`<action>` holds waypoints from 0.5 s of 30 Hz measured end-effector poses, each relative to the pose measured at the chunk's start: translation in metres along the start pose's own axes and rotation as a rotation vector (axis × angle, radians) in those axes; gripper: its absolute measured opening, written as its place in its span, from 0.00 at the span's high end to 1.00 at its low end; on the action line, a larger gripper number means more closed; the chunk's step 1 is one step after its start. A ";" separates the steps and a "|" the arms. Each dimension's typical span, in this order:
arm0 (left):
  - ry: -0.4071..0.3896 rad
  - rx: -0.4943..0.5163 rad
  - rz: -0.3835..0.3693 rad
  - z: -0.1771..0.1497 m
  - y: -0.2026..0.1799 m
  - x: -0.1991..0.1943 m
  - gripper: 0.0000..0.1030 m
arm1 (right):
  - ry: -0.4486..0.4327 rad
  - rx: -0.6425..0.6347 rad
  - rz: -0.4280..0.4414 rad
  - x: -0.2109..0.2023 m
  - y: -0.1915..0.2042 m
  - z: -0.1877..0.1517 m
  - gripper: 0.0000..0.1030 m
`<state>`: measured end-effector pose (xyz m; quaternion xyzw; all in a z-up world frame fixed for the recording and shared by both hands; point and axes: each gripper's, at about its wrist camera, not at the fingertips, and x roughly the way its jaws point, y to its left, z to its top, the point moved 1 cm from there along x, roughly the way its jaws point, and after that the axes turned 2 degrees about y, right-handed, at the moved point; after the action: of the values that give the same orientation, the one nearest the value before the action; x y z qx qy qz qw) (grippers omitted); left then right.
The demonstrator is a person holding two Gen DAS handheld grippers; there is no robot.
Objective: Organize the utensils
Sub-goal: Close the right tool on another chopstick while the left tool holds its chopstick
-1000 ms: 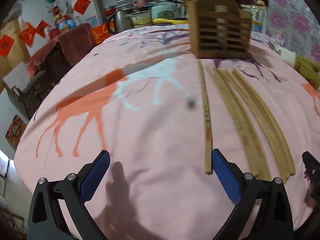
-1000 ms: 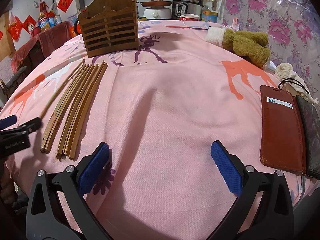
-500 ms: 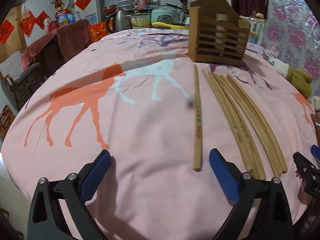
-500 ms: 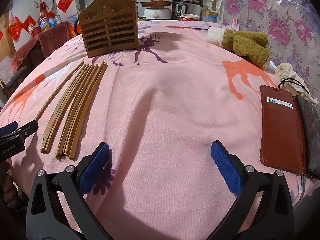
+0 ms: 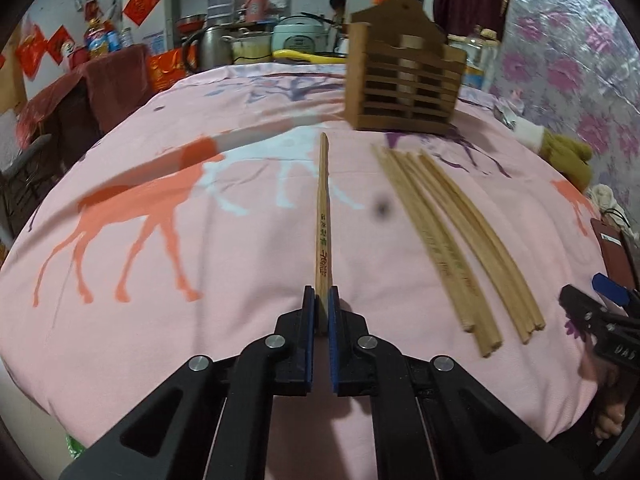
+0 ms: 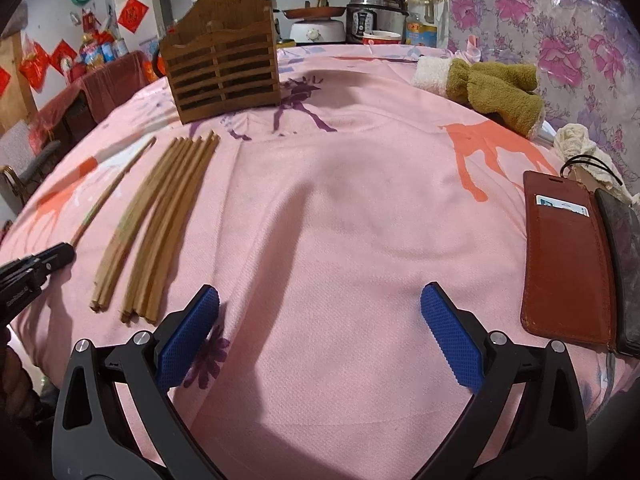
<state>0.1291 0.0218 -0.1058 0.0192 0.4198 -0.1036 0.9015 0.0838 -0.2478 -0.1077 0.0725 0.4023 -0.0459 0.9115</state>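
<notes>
Left wrist view: you are working over a pink tablecloth [image 5: 240, 320] printed with horses, with the wooden utensil holder [image 5: 404, 92] standing at about 1 o'clock, far side. The bundle of loose chopsticks [image 5: 460, 240] is lying at 2 o'clock, well apart from the single chopstick [image 5: 322, 216] you are taking. Your left gripper [image 5: 321, 312] is pinching the near end of that chopstick, jaws almost closed on it; the stick is running straight toward 12 o'clock, tip pointing just left of the holder. Your right gripper [image 6: 320, 320] is standing wide apart and holding nothing, over bare cloth, with a brown wallet [image 6: 564, 256] at 3 o'clock.

Judgement: you are gripping at the very end, so the stick is likely to droop or swivel; keep the pinch firm, raise it level, then tip it upright over the holder's opening.

Writing: green and red characters are printed on the held chopstick, too small to read; lettering on the gripper bodies is illegible.
</notes>
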 end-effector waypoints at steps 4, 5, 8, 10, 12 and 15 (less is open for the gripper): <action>-0.030 0.009 0.021 -0.005 -0.001 -0.002 0.93 | -0.044 -0.098 0.073 -0.010 0.020 0.000 0.28; -0.038 0.022 0.036 -0.005 -0.004 -0.002 0.93 | -0.053 -0.124 0.087 -0.012 0.025 -0.001 0.33; -0.044 0.024 0.038 -0.006 -0.003 -0.003 0.93 | -0.076 -0.204 0.150 -0.019 0.041 -0.004 0.38; -0.043 0.012 0.024 -0.006 0.000 -0.003 0.93 | -0.056 -0.272 0.207 -0.019 0.053 -0.010 0.38; -0.045 0.011 0.022 -0.007 0.000 -0.003 0.93 | -0.033 -0.340 0.203 -0.014 0.066 -0.015 0.38; -0.048 0.017 0.028 -0.007 -0.001 -0.003 0.93 | -0.036 -0.301 0.144 -0.010 0.062 -0.011 0.46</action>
<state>0.1217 0.0223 -0.1084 0.0303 0.3969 -0.0949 0.9124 0.0777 -0.1847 -0.1021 -0.0371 0.3822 0.0792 0.9199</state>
